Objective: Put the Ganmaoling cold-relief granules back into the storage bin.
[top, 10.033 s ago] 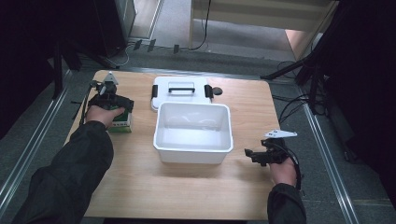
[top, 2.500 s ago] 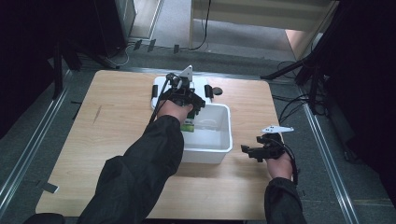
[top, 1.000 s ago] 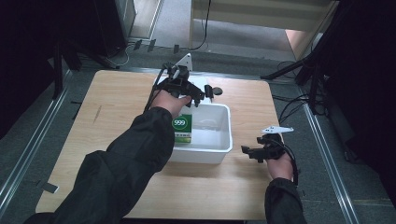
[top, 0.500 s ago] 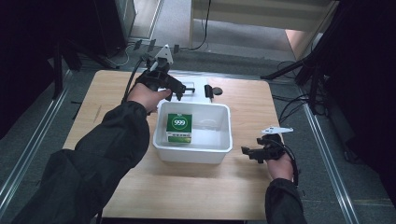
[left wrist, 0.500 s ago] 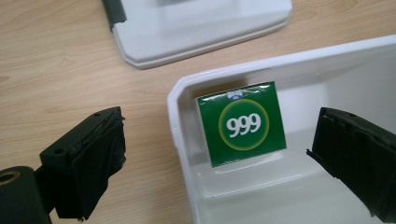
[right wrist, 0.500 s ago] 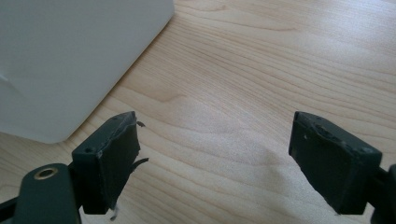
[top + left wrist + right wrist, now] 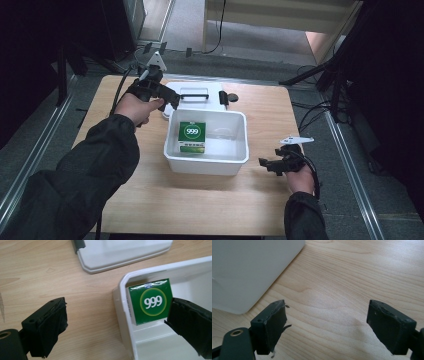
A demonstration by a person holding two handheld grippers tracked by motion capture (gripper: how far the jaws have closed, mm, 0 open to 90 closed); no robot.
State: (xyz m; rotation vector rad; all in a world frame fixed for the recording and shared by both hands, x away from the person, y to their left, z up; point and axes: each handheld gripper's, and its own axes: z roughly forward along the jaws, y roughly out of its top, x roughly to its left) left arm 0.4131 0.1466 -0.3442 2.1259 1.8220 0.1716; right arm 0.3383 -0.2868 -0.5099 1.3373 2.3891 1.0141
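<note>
Both grippers are wide open and hold nothing: the left gripper (image 7: 170, 102) hovers at upper left of the high view, just beyond the bin's far left corner, and the right gripper (image 7: 267, 164) sits low at lower right, near the bin's right wall. At centre, the wooden table (image 7: 200, 205) carries a white bin (image 7: 235, 165). Behind it lies a white lid (image 7: 200, 90). Inside the bin, against its left wall, lies a green box (image 7: 192, 137) marked 999.

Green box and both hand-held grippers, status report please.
Left hand-held gripper open, empty. Right hand-held gripper open beside bin. Green box inside white bin. Nothing blocking.
</note>
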